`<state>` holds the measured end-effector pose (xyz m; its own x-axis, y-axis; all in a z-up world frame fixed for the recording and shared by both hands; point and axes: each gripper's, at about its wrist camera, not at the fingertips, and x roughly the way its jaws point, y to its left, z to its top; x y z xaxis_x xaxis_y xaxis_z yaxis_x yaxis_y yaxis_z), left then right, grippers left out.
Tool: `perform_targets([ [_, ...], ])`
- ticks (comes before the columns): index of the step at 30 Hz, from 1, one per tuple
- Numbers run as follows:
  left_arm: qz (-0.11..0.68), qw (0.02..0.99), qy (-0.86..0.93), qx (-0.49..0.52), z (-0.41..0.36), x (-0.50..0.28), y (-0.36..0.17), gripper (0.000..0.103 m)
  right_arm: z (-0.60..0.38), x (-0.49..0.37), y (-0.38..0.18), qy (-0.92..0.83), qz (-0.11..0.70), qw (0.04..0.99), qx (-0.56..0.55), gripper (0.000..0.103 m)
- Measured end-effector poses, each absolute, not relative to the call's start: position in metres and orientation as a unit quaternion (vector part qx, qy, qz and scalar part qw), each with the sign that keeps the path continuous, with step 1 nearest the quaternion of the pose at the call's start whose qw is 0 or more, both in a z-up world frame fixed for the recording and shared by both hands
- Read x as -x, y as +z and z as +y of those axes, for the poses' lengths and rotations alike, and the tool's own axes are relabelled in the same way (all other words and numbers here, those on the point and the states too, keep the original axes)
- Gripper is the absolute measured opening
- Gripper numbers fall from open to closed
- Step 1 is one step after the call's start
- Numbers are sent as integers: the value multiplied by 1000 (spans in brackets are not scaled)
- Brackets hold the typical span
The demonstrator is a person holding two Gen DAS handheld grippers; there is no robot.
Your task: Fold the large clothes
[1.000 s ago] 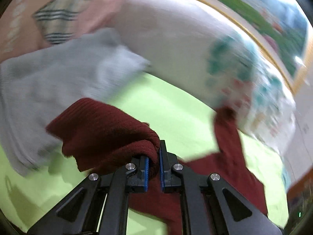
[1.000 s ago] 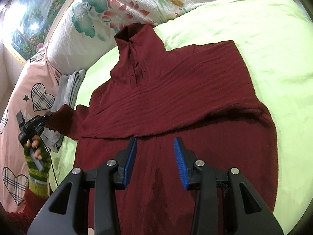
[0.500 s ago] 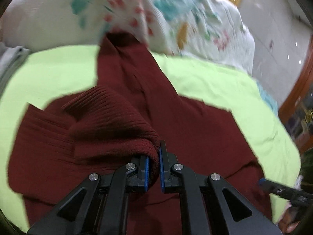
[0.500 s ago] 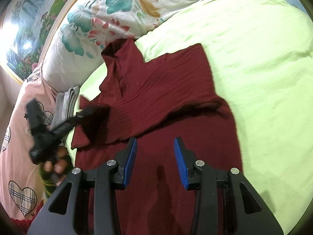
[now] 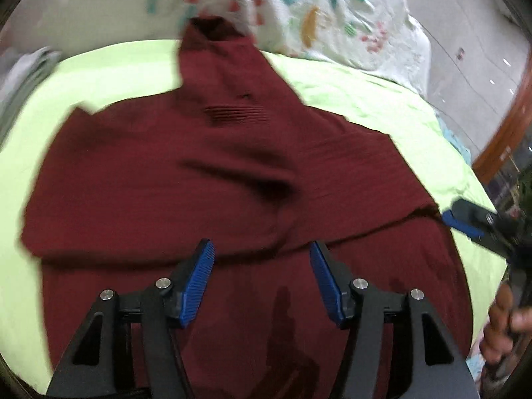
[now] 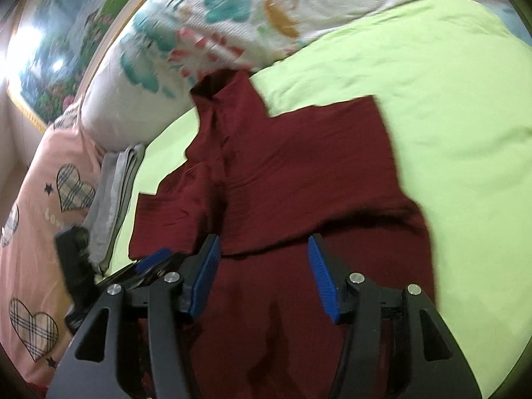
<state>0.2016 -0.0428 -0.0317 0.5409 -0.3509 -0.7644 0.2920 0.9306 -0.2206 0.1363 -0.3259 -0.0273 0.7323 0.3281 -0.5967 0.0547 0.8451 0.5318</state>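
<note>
Sweater [image 5: 206, 179] maroon, ribbed, sleeves folded across chest, flat.

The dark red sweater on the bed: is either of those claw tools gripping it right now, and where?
Neither. The left gripper and right gripper both hang open above the sweater, with nothing between their blue pads.

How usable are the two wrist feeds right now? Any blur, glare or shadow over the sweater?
Left wrist: motion blur smears the maroon sweater; the left gripper is sharp and casts a shadow. Right wrist: sweater softly blurred, glare at far left on the wall picture, right gripper crisp. Both bend at the edges.
</note>
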Motion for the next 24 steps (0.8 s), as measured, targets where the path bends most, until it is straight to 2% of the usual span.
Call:
perform_targets([
  [9, 444, 892, 7, 86, 92, -196, -45, 60, -227, -203, -18, 135, 373, 908, -136, 55],
  [14, 457, 882, 29, 111, 110, -211, -59, 59, -167, -243, -33, 160, 388, 907, -25, 55],
  [18, 461, 879, 34, 114, 112, -218, -63, 59, -155, -274, -61, 90, 408, 907, 55, 53],
  [19, 461, 879, 35, 113, 112, -219, -64, 59, -158, -279, -65, 79, 411, 906, 61, 37],
  [20, 461, 880, 37, 110, 110, -221, -64, 59, -163, -281, -66, 67, 406, 909, 61, 26],
  [21, 461, 880, 39, 108, 109, -225, -63, 59, -170, -280, -63, 56, 401, 913, 56, 7],
  [24, 460, 880, 45, 108, 108, -231, -64, 59, -203, -266, -42, 50, 372, 927, -16, 5],
])
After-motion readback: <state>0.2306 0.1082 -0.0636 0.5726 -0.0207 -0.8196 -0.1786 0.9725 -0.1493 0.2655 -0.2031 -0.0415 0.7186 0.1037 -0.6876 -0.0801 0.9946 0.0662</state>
